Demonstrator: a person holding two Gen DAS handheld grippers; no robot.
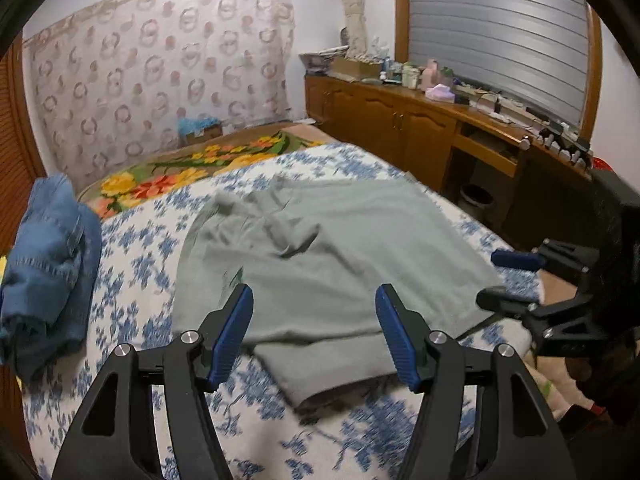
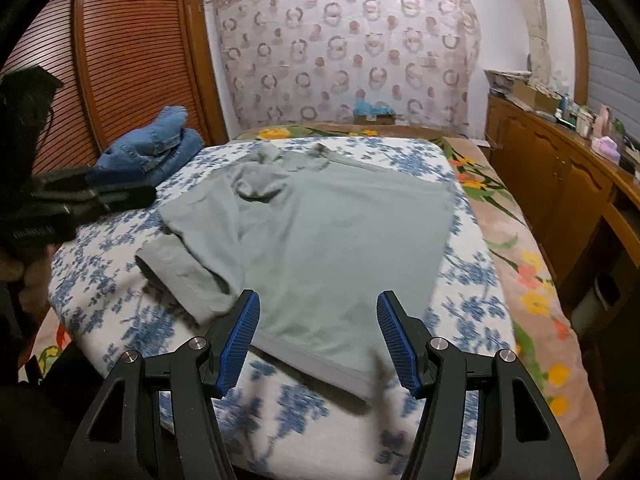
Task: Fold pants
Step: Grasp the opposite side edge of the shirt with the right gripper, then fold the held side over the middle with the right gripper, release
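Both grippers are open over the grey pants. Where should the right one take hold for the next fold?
Probably the near hem corner of the grey pants. It lies flat on the bedspread, just ahead of the open right gripper, so come in low from the near bed edge and slide one finger under it. The rumpled part at the far end offers no clean edge.

Both cameras ride low over the near end of the bed (image 1: 132, 240), each peering forward between its own tool's spread fingers. The left tool (image 1: 314, 332) faces up the bed and slightly right, toward the wooden cabinets (image 1: 384, 120). The right tool (image 2: 318, 338) looks straight ahead at the patterned wall hanging (image 2: 348, 48). Both views share the grey-green pants (image 1: 320, 256) close ahead, the folded jeans (image 2: 156, 152) off left, and each other's tool at the edge.
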